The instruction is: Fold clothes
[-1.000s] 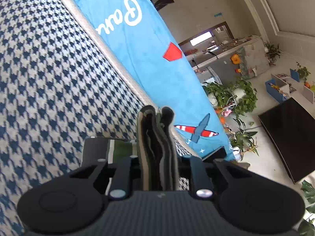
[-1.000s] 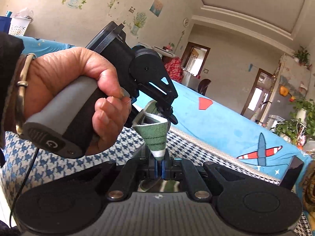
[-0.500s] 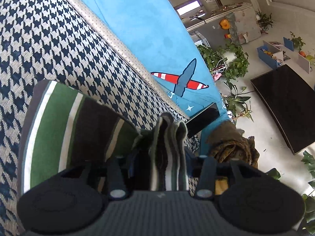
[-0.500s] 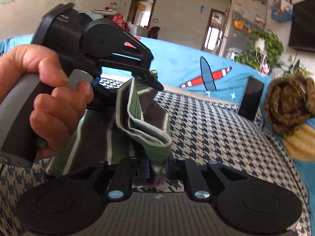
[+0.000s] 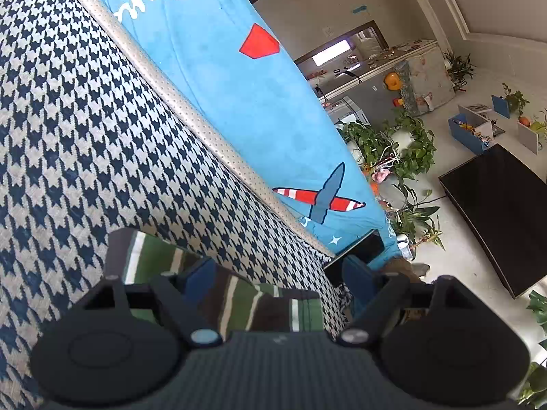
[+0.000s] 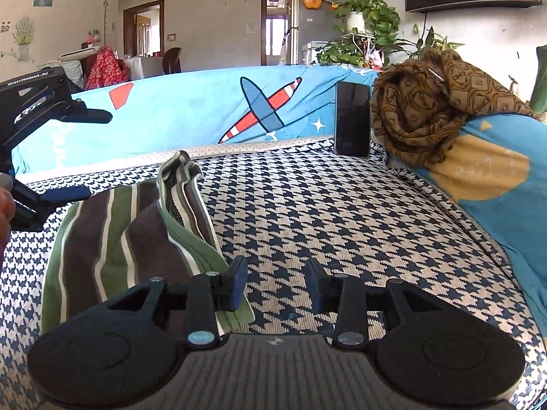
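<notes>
A folded garment (image 6: pixel 112 239) with green, brown and white stripes lies on the houndstooth seat cushion (image 6: pixel 342 212). One fold stands up near its far right corner. My right gripper (image 6: pixel 277 285) hovers just right of the garment's near corner, jaws opening, nothing between them. The left gripper (image 6: pixel 85 152) shows at the left edge of the right wrist view, jaws wide apart over the garment's far left side. In the left wrist view the left gripper (image 5: pixel 278 273) is opening above the striped garment (image 5: pixel 239 294), pads clear of the cloth.
A blue airplane-print cover (image 6: pixel 212 112) drapes the sofa back. A dark phone (image 6: pixel 352 119) leans against it, beside a bunched brown patterned scarf (image 6: pixel 424 109) on the arm. Potted plants (image 5: pixel 393 150) and a dark table (image 5: pixel 499 218) stand beyond the sofa.
Both grippers let go of the striped garment and opened. The garment dropped from hanging between them to lying folded on the cushion. The right gripper swung right and levelled out.
</notes>
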Demonstrator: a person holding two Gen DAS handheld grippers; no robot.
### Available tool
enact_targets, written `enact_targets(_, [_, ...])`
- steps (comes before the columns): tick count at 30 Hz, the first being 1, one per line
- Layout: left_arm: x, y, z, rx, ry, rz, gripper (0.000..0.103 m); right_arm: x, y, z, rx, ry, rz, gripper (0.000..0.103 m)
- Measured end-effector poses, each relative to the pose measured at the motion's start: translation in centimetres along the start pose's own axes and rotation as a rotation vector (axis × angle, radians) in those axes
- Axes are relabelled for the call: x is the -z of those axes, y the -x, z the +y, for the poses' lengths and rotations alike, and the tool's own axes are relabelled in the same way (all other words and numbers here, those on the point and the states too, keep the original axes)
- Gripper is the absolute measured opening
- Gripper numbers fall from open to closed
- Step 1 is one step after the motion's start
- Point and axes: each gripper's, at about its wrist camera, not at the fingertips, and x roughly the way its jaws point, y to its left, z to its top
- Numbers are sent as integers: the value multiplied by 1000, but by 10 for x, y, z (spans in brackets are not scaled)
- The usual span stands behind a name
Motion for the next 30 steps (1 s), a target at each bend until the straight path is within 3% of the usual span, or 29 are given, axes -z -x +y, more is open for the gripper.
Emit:
enact_targets(6, [-10, 9, 11, -28, 26, -6, 82, -20, 0, 1, -232, 47, -31, 39])
enact_targets(8, [-11, 10, 12, -32, 29, -1, 82, -30, -6, 1, -274, 54, -40, 59])
enact_targets(10, [-11, 11, 12, -38, 24, 5, 84, -41, -15, 2, -283, 62, -55, 68])
enact_targets(15, [-10, 12, 11, -56, -2, 18, 84, -62, -53, -5, -388, 2, -6, 71])
enact_targets(18, [-8, 13, 12, -66, -10, 28, 84, -64, -75, -7, -398, -25, 43, 70])
enact_targets(19, [-7, 13, 12, -68, -13, 33, 84, -64, -81, -8, -400, -34, 57, 65])
enact_targets(21, [-4, 12, 11, -79, -25, 46, 84, -63, -94, -13, -424, -65, 92, 39])
enact_targets(22, [-3, 12, 11, -85, -33, 52, 84, -64, -101, -15, -439, -82, 111, 18])
enact_targets(23, [-1, 11, 11, -92, -42, 59, 85, -64, -107, -18, -454, -99, 130, 12])
enact_targets(26, [3, 9, 8, -114, -76, 77, 85, -68, -116, -22, -466, -132, 122, 6])
enact_targets(30, [9, 7, 3, -158, -144, 87, 87, -74, -122, -22, -398, -129, 81, 5])
